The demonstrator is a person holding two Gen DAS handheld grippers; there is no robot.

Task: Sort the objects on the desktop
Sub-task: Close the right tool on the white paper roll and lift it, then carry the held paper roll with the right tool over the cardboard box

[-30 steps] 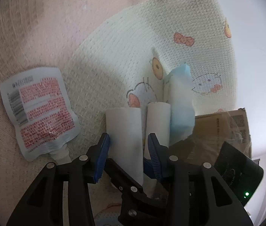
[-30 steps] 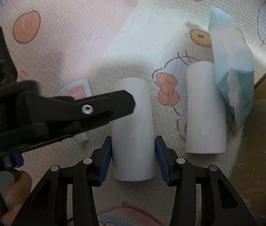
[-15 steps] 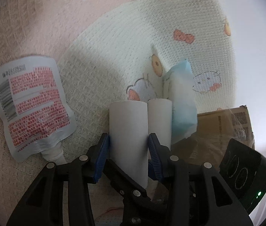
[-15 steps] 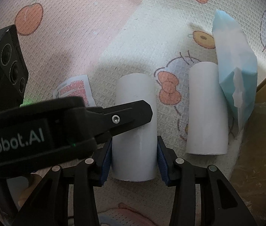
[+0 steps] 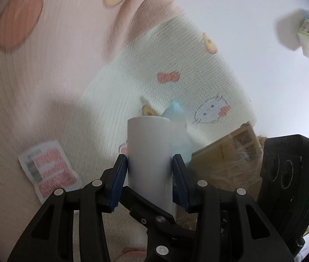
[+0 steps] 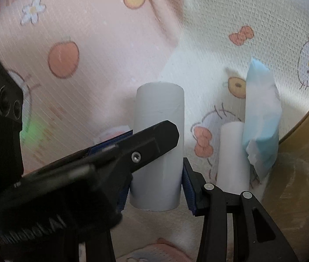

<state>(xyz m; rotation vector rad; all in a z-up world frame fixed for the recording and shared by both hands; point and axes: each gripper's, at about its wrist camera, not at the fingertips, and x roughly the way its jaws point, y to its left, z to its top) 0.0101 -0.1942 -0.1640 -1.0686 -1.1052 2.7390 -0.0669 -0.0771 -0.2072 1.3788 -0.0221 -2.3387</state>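
White roll (image 5: 149,152) gripped by both tools (image 5: 150,174) (image 6: 154,185); second roll (image 6: 233,155), blue pack (image 6: 261,118) and cardboard box (image 5: 226,159) crowd alongside.

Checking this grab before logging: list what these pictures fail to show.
- Right tool: its left finger hidden by the left tool's arm, right wrist view.
- Pouch: print blurred, left wrist view.
- Second roll: hidden behind held roll, left wrist view.
- Cardboard box: contents unclear.

Two white rolls (image 6: 158,144), one pouch (image 5: 49,170)

Plain white paper roll (image 5: 149,152), lengthwise between both pairs of blue pads, above patterned cloth (image 5: 176,50)
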